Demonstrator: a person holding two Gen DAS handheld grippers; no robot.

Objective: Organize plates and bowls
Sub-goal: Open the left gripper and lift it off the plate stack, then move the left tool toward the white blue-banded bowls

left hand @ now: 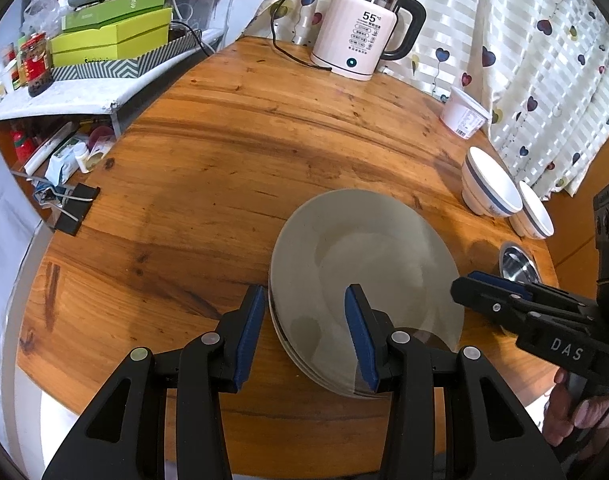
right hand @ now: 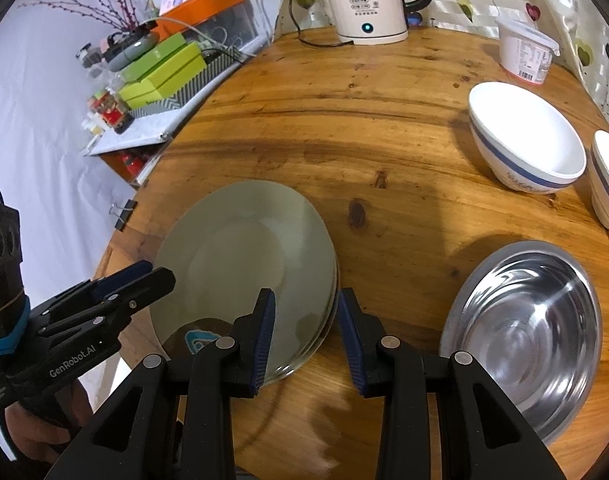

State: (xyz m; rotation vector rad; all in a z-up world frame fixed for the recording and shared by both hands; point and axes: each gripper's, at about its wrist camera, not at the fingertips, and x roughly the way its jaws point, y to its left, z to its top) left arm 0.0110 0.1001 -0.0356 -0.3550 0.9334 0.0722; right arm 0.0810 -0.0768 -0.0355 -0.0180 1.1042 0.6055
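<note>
A stack of grey-green plates (left hand: 364, 280) lies on the round wooden table (left hand: 224, 160); it also shows in the right wrist view (right hand: 248, 268). My left gripper (left hand: 304, 332) is open, its jaws straddling the stack's left rim. My right gripper (right hand: 306, 336) is open, straddling the stack's right rim; it also shows in the left wrist view (left hand: 488, 284). Two white bowls with blue bands (right hand: 524, 140) (right hand: 608, 180) sit at the right. A steel bowl (right hand: 528, 336) sits to the right of the right gripper.
A white kettle (left hand: 364, 28) with its cable stands at the table's far edge. A white plastic tub (right hand: 526, 52) stands by the curtain. Green boxes (left hand: 112, 36) and clutter fill a shelf at the left. A binder clip (left hand: 70, 208) sits on the table's left edge.
</note>
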